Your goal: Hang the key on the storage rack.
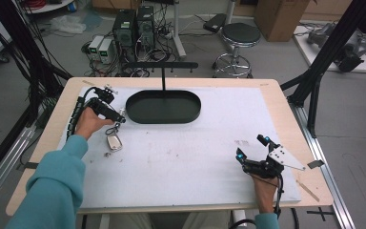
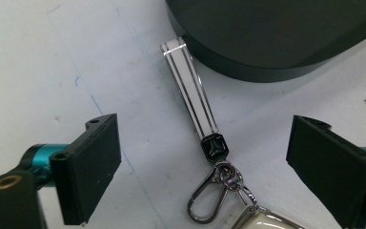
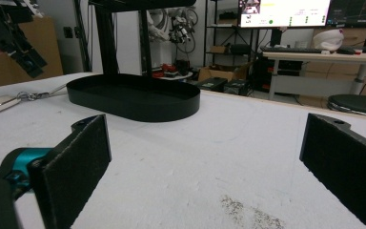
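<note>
My left gripper [image 2: 205, 157] hangs over the key fob keychain [image 1: 114, 141], jaws spread wide either side of its white strap [image 2: 190, 93], gripping nothing. The strap's far end touches the rim of the black oval tray [image 1: 163, 107]. My right gripper [image 1: 253, 151] sits near the white mat's [image 1: 190, 162] right edge, well apart, jaws wide and empty

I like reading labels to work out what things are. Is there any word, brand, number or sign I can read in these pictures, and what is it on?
None can be read.
Monitor in the room behind the table: text on screen, too small and blurred.
Black metal clasp on the white striped key strap: an embossed emblem, no letters.
Grey smudge on the white table mat: blurred, unreadable.
</note>
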Available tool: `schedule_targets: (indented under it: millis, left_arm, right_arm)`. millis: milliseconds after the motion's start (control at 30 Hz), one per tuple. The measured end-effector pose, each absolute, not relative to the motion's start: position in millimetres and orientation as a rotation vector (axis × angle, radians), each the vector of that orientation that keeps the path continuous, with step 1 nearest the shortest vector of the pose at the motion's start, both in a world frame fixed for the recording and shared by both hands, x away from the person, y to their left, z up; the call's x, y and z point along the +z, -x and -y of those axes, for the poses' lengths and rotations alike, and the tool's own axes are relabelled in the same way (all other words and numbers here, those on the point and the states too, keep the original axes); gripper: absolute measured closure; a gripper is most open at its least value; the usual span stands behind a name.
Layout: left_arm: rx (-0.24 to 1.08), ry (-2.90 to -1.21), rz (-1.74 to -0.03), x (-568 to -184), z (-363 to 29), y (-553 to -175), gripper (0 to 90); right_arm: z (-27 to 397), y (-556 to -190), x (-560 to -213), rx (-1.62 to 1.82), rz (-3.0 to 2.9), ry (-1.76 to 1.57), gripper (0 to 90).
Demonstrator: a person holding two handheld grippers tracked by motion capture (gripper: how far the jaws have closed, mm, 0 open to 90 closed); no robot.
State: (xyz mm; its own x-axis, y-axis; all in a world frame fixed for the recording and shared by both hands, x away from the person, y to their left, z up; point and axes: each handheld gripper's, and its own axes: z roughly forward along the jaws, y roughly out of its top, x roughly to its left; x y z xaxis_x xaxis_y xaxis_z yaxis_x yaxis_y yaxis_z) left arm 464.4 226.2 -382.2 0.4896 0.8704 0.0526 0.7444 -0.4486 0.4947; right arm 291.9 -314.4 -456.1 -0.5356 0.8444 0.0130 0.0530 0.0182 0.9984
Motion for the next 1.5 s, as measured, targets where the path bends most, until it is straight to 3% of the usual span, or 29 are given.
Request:
schedule_targets:
  millis: [700, 1067, 1500]
  left_arm:
    - [0.272, -2.378, -1.458, -400.6, -216.3, -472.1, 29.3]
    - [0.248, -2.386, -1.532, -406.2, -211.7, -475.0, 50.1]
    - [0.222, -2.331, -1.618, -408.8, -213.9, -478.4, 59.2]
  right_arm:
    - [314.9, -292.3, -456.1, 1.589, -1.659, -0.928, 2.6]
    - [315.4, -292.7, -456.2, 1.590, -1.654, -0.929, 2.6]
    - [315.4, -292.7, -456.2, 1.591, -1.655, -0.929, 2.6]
